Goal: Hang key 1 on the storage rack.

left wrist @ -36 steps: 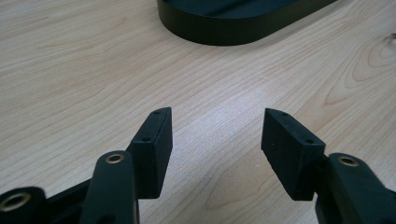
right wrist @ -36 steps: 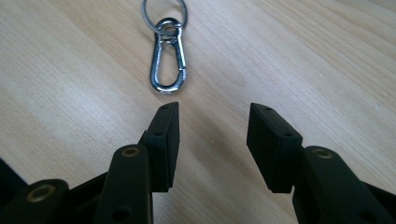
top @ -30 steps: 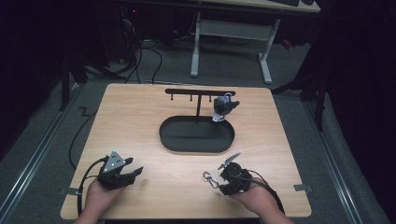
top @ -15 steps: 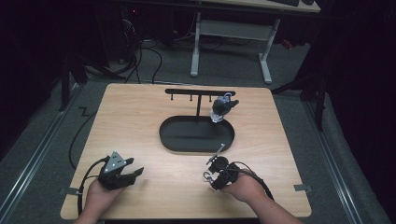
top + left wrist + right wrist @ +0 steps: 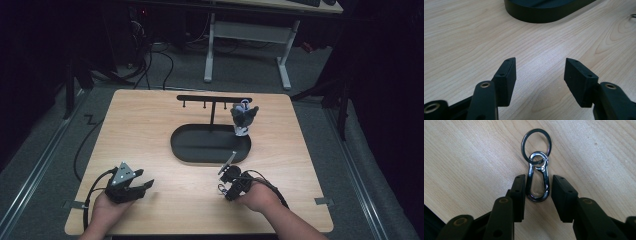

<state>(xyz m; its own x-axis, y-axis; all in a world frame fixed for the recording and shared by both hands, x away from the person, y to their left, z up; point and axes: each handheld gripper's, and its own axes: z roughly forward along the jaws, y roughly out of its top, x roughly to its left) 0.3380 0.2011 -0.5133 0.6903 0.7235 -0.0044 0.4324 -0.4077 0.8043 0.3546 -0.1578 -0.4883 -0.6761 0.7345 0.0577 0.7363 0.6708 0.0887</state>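
It looked like a lab: a lone wooden bench [image 5: 150,125] stood in a dark room, with cables [image 5: 150,60] and a desk frame [image 5: 250,45] beyond its far edge.

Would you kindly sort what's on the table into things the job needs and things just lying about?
In the job:
- clip with its ring, between the right tool's jaws
- hook stand

Lying about:
- charm hanging on the stand
- left tool, open, idle

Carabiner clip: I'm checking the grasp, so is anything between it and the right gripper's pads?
Nothing. In the right gripper view the carabiner clip lies between the right gripper pads on bare wood.
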